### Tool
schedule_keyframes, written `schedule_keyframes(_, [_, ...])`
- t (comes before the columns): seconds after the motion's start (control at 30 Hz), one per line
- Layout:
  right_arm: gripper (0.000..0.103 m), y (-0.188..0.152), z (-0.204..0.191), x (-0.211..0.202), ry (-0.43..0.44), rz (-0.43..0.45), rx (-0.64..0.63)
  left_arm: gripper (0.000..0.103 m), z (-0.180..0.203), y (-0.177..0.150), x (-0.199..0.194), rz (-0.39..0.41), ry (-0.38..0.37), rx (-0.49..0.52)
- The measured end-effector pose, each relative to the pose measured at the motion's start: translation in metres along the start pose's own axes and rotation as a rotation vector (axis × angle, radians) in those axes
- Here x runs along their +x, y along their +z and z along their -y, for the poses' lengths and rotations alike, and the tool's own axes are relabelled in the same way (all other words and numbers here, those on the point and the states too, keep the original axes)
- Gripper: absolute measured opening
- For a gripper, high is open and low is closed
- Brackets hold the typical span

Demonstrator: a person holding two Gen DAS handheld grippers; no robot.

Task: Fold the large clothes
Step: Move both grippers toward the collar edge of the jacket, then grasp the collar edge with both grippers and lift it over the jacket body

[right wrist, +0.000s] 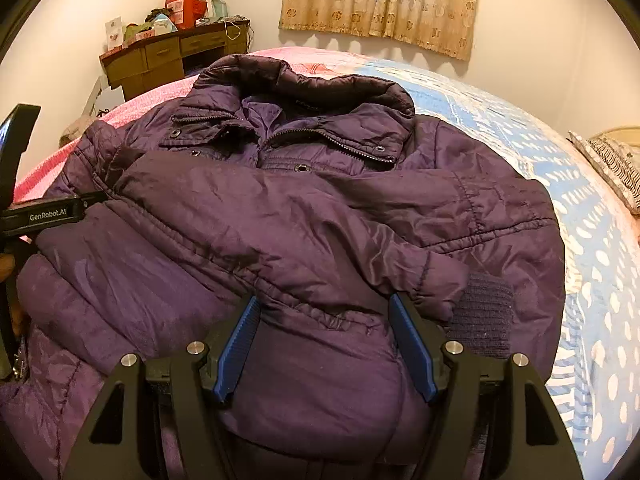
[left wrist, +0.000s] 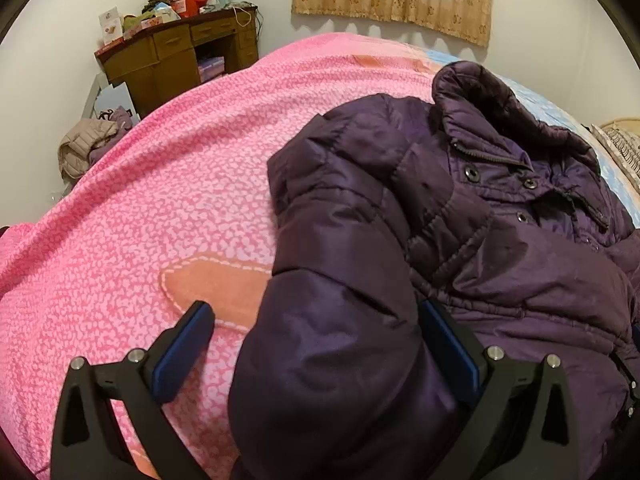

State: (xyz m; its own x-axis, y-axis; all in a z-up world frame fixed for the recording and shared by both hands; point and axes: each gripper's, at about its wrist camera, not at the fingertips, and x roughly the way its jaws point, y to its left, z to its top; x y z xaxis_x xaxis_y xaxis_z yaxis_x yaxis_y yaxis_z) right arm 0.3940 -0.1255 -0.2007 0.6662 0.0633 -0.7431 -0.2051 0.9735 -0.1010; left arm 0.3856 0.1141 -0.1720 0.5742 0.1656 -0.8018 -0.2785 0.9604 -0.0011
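Purple jacket (right wrist: pixel 304 216): quilted puffer, lying front-up on the bed (left wrist: pixel 132 208), collar toward the far wall, zip partly open at the neck.
Sleeve A (right wrist: pixel 280 216): I see it folded across the chest – knit cuff (right wrist: pixel 482 316) ends near the jacket's right edge, just beside my right claw.
Sleeve B (left wrist: pixel 332 340): bulky, sits between the pads of my left claw, over the pink side of the cover.
Left claw (left wrist: pixel 316 344): jaws wide apart w/ the sleeve between them; right pad touches or is just beside the fabric, left pad is clear of it – not clamped.
Right claw (right wrist: pixel 324 344): jaws apart, low over the jacket's waist area; nothing pinched that I can see.
Left rig in right view (right wrist: pixel 44 212): black body at the far left edge, beside the jacket's shoulder.
Bed cover: pink speckled half on the left, blue w/ white dots (right wrist: pixel 560 184) on the right; jacket straddles both.
Bkgd: brown desk (left wrist: pixel 172 56) w/ clutter on top by the wall, beige curtain (right wrist: pixel 384 4), beige coat (left wrist: pixel 86 144) heaped off the bed's far-left edge.
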Motion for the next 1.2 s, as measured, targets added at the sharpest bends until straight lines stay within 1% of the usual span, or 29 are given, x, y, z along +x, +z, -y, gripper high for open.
schedule_keyframes(0.13, [0.068, 0.000, -0.001, -0.001, -0.002, 0.004, -0.001, 0.103, -0.002, 0.000, -0.001, 0.004, -0.012, -0.006])
schedule_keyframes(0.23, [0.068, 0.001, -0.005, -0.001, -0.022, 0.002, -0.017, 0.103, -0.010, -0.001, -0.003, 0.002, -0.050, -0.025])
schedule_keyframes(0.3, [0.068, 0.001, -0.008, -0.002, -0.039, -0.005, -0.043, 0.103, -0.011, 0.000, -0.007, -0.006, -0.068, -0.013])
schedule_keyframes(0.37, [0.068, 0.002, -0.009, -0.002, -0.044, -0.007, -0.056, 0.103, -0.015, -0.001, -0.015, 0.002, -0.083, -0.014])
schedule_keyframes(0.4, [0.068, 0.002, -0.007, -0.003, -0.039, -0.008, -0.053, 0.103, -0.015, -0.002, -0.022, 0.013, -0.083, 0.006])
schedule_keyframes(0.5, [0.069, 0.008, 0.001, -0.009, 0.034, -0.039, -0.062, 0.103, -0.012, -0.002, -0.047, 0.037, -0.070, 0.096])
schedule_keyframes(0.53, [0.069, 0.014, 0.007, -0.013, 0.089, -0.075, -0.080, 0.103, -0.010, 0.000, -0.056, 0.057, -0.078, 0.128])
schedule_keyframes(0.57, [0.069, 0.020, 0.014, -0.017, 0.132, -0.102, -0.070, 0.103, -0.008, 0.003, -0.070, 0.091, -0.086, 0.163])
schedule_keyframes(0.6, [0.069, 0.027, 0.022, -0.024, 0.170, -0.105, -0.044, 0.103, -0.006, 0.008, -0.083, 0.131, -0.090, 0.192])
schedule_keyframes(0.63, [0.069, 0.034, 0.029, -0.034, 0.193, -0.083, -0.022, 0.103, -0.003, 0.014, -0.093, 0.161, -0.095, 0.207])
schedule_keyframes(0.67, [0.069, 0.042, 0.034, -0.042, 0.189, -0.059, -0.016, 0.103, 0.001, 0.023, -0.104, 0.200, -0.114, 0.219])
schedule_keyframes(0.73, [0.069, 0.061, 0.043, -0.056, 0.162, -0.006, -0.024, 0.103, 0.008, 0.039, -0.112, 0.235, -0.137, 0.232])
schedule_keyframes(0.77, [0.069, 0.073, 0.048, -0.059, 0.160, 0.022, -0.027, 0.103, 0.015, 0.048, -0.112, 0.243, -0.139, 0.247])
schedule_keyframes(0.83, [0.069, 0.093, 0.055, -0.054, 0.147, 0.040, -0.041, 0.103, 0.032, 0.061, -0.103, 0.252, -0.121, 0.286])
schedule_keyframes(0.87, [0.069, 0.105, 0.057, -0.046, 0.111, 0.048, -0.063, 0.103, 0.041, 0.068, -0.093, 0.253, -0.095, 0.313])
schedule_keyframes(0.9, [0.069, 0.113, 0.059, -0.038, 0.079, 0.049, -0.080, 0.103, 0.052, 0.074, -0.083, 0.242, -0.060, 0.342])
schedule_keyframes(0.93, [0.069, 0.121, 0.061, -0.027, 0.048, 0.042, -0.098, 0.103, 0.058, 0.080, -0.075, 0.233, -0.047, 0.360])
schedule_keyframes(0.97, [0.069, 0.129, 0.063, -0.013, 0.025, 0.031, -0.116, 0.103, 0.065, 0.088, -0.065, 0.235, -0.034, 0.398])
schedule_keyframes(1.0, [0.069, 0.136, 0.063, 0.001, 0.014, 0.017, -0.134, 0.103, 0.069, 0.094, -0.060, 0.242, -0.008, 0.415])
schedule_keyframes(1.03, [0.069, 0.141, 0.063, 0.009, 0.010, 0.009, -0.144, 0.103, 0.072, 0.102, -0.055, 0.248, 0.011, 0.419])
schedule_keyframes(1.1, [0.069, 0.153, 0.060, 0.031, -0.004, -0.004, -0.176, 0.103, 0.078, 0.124, -0.040, 0.244, 0.014, 0.402])
schedule_keyframes(1.13, [0.069, 0.159, 0.059, 0.042, -0.018, -0.007, -0.193, 0.103, 0.080, 0.131, -0.033, 0.233, 0.017, 0.396])
schedule_keyframes(1.2, [0.069, 0.172, 0.053, 0.059, -0.027, -0.003, -0.224, 0.103, 0.090, 0.144, -0.011, 0.193, 0.008, 0.419])
